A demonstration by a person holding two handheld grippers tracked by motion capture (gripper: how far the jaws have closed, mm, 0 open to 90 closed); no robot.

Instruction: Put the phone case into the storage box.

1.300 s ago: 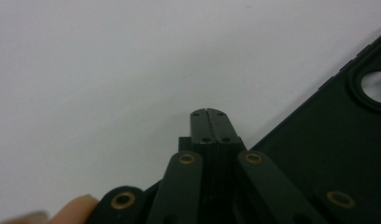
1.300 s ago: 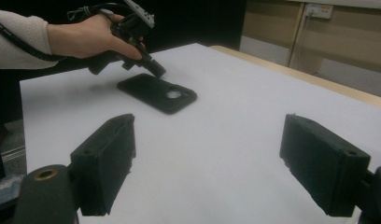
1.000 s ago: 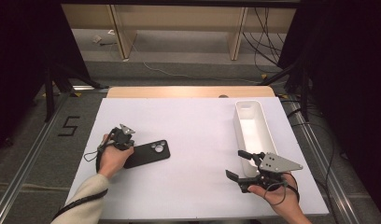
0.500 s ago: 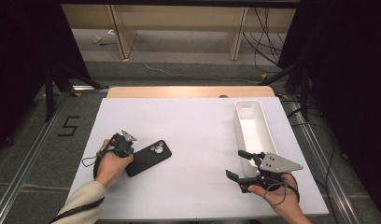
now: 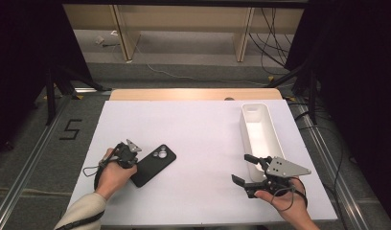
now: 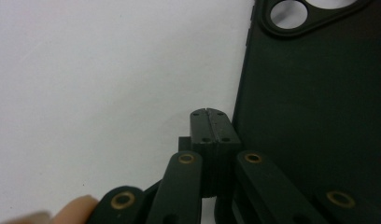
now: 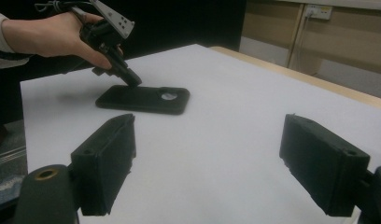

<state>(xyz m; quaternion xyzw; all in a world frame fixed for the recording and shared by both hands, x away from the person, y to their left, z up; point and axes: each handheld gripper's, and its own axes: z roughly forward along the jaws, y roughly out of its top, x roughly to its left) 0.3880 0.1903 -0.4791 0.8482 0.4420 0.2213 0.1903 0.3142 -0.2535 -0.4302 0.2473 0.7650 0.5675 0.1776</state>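
From the high view, my left claw (image 5: 128, 154) sits at the near left part of the table (image 5: 203, 129), its tip against the long edge of the black phone case (image 5: 153, 165), which lies flat and slanted with its camera cut-out pointing toward the far right. My right claw (image 5: 245, 173) hovers near the front right corner, just beside the near end of the white bin (image 5: 259, 129), spread wide and holding nothing.

Along my left claw (image 6: 211, 126), the two jaws are pressed together with nothing between them, and their tip stands right at the case (image 6: 314, 116) edge, touching or all but touching. I judge this to be a nudge rather than a grab. To do it well I should keep the tip low on the table, push square to the edge near its middle so the case slides without spinning, and go slowly.

Along my right claw (image 7: 207, 158), the jaws stand far apart over bare table, and across it I see the case (image 7: 144, 99) with my other claw (image 7: 132, 80) angled down onto its near end.
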